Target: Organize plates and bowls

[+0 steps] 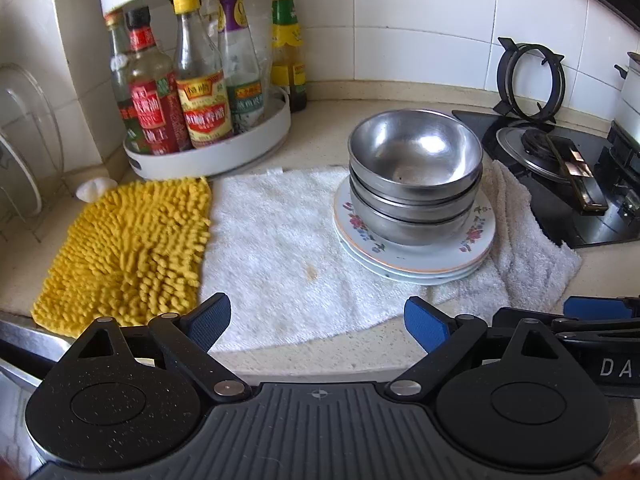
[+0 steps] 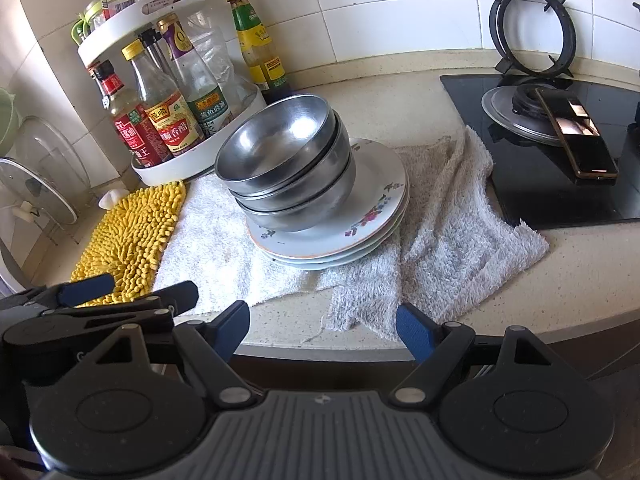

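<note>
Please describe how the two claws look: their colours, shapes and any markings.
Both match: the left claw and right claw have black linkage arms with silver pivot pins, blue pads, round black housings and a ribbed grey base. White letters "DA" mark the right claw's side.

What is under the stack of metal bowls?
The metal bowls sit on a floral plate topping a pile of plates on a white towel. The plate's centre is covered; the pile's count is unclear.

Silver steel bowls (image 1: 416,168) are gleaming on white plates (image 1: 416,256) showing pink-and-purple floral sprigs and an orange rim. A white towel (image 1: 280,256) is lying beside a bright yellow shaggy mat (image 1: 124,252). Blue pads (image 1: 424,324) are showing on black fingers.
</note>
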